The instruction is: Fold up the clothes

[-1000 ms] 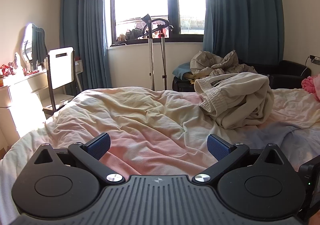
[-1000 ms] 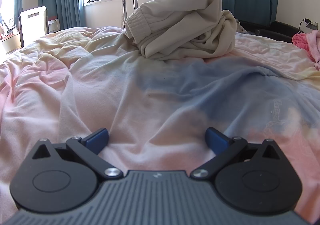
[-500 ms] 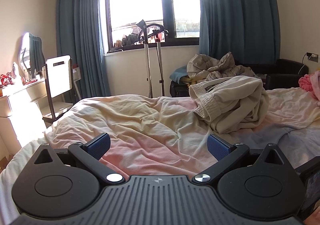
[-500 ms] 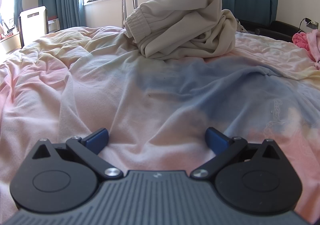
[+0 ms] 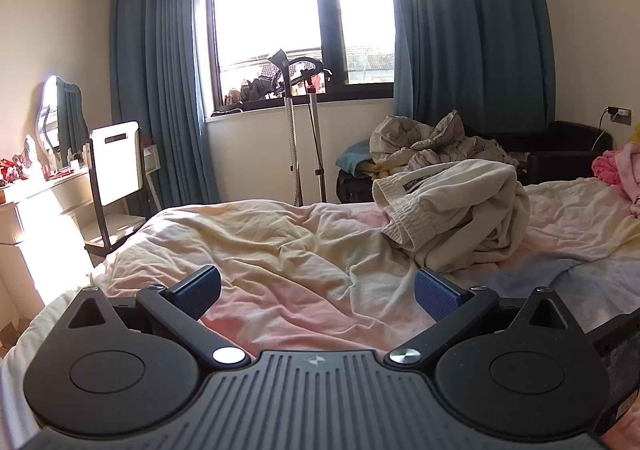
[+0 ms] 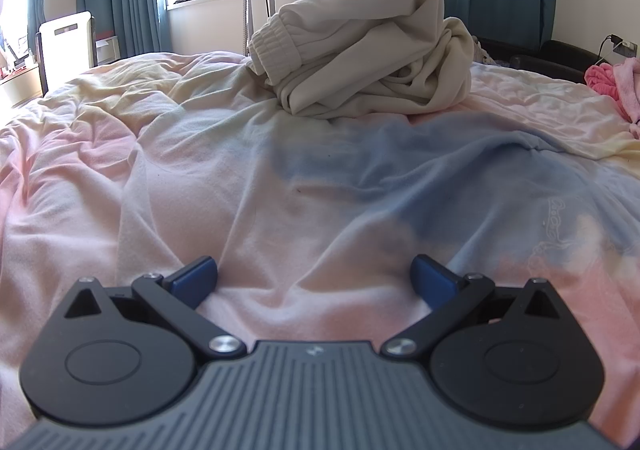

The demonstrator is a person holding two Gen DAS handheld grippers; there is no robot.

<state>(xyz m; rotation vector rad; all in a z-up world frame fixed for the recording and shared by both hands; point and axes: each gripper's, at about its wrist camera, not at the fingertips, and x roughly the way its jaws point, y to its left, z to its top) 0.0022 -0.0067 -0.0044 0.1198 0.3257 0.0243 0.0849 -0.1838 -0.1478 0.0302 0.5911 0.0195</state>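
A crumpled cream sweat garment with a ribbed elastic band lies in a heap on the bed, right of centre in the left wrist view and at the top centre as the cream garment in the right wrist view. My left gripper is open above the pastel bedsheet, well short of the heap, with nothing between its blue pads. Low over the bedsheet, my right gripper is open and empty too, and the heap lies far ahead of it.
Behind the bed are a window with blue curtains, a garment steamer stand, a pile of laundry and a black couch. A white chair and dresser stand at left. Pink cloth lies at right.
The left gripper has tilted upward, so the window and wall show more and the bed sits lower. The right gripper has not moved. Both stay open.
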